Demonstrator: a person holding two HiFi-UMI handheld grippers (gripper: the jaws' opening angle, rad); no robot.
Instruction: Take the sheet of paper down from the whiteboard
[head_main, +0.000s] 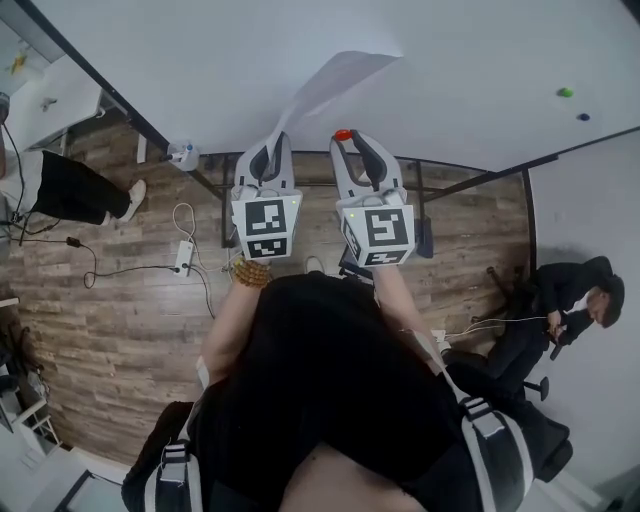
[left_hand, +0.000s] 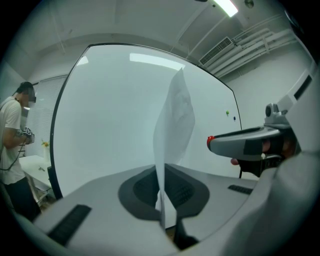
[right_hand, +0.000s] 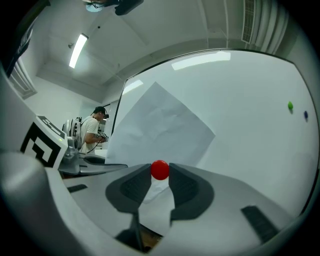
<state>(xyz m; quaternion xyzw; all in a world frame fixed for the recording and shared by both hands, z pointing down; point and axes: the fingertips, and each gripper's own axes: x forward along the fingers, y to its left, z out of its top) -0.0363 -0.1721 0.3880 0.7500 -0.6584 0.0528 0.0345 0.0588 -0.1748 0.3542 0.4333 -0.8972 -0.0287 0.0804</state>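
The white sheet of paper (head_main: 335, 80) curls away from the whiteboard (head_main: 480, 70), one corner pinched in my left gripper (head_main: 272, 150), which is shut on it. In the left gripper view the sheet (left_hand: 175, 120) rises edge-on from between the closed jaws of the left gripper (left_hand: 162, 192). My right gripper (head_main: 345, 137) sits just to the right, close to the board, shut on a small round red magnet (right_hand: 159, 169) held at its tips. In the right gripper view the paper (right_hand: 160, 125) hangs tilted behind the magnet.
A green magnet (head_main: 565, 92) and a blue magnet (head_main: 583, 117) stick to the board at the right. A person (head_main: 570, 300) sits at the right, another person (right_hand: 91, 131) stands at the left. A power strip (head_main: 183, 257) and cables lie on the wooden floor.
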